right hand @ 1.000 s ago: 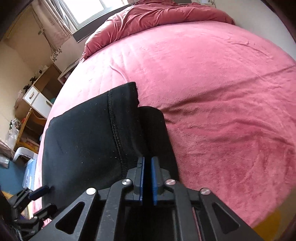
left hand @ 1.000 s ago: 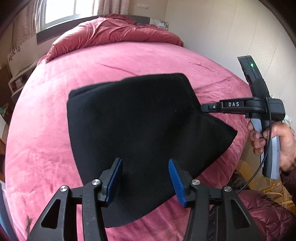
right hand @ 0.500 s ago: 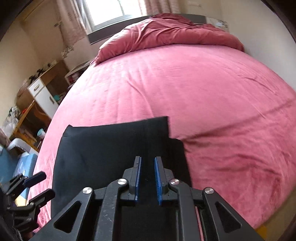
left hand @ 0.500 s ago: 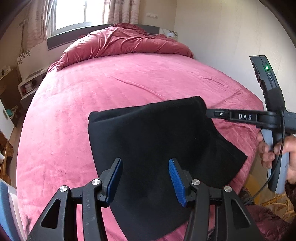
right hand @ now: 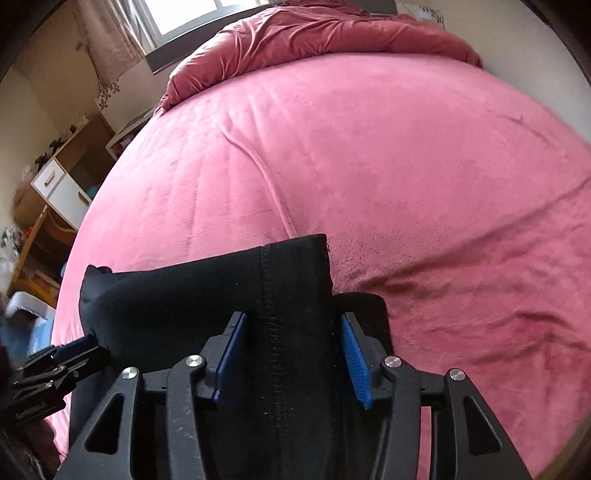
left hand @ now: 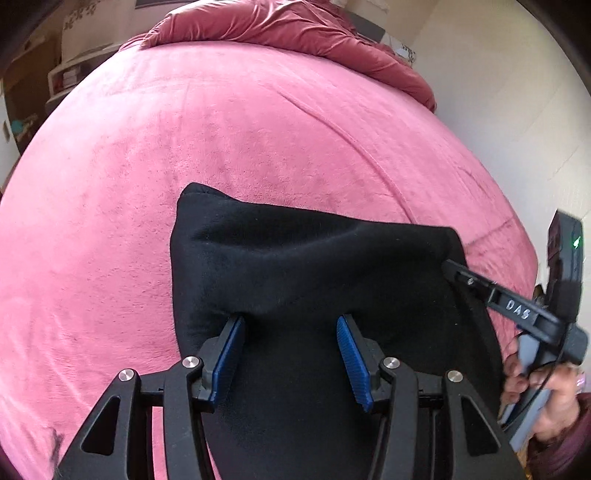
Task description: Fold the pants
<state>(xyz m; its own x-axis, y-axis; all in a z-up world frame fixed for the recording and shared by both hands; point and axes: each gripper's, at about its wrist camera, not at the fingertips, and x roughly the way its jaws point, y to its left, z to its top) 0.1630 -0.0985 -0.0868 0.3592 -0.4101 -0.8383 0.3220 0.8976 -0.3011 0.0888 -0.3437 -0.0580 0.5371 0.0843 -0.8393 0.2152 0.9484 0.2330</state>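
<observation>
The black pants [left hand: 314, 273] lie folded on the pink bed, near its front edge. My left gripper [left hand: 291, 325] is open, its blue pads on either side of a raised fold of the cloth. My right gripper [right hand: 291, 323] is open over the right end of the pants [right hand: 221, 295], astride a stitched seam. The right gripper also shows in the left wrist view [left hand: 454, 267] at the pants' right corner. The left gripper also shows in the right wrist view [right hand: 79, 347] at the pants' left end.
The pink bed cover [left hand: 184, 147] stretches far ahead, with a crumpled red duvet [right hand: 314, 33] at the head. A wall [left hand: 517, 110] runs along the right side. Shelves and a desk [right hand: 55, 184] stand to the left of the bed.
My right gripper has opened wide; it was shut a second ago. Both grippers have come lower and closer to the pants. The left gripper stays open.
</observation>
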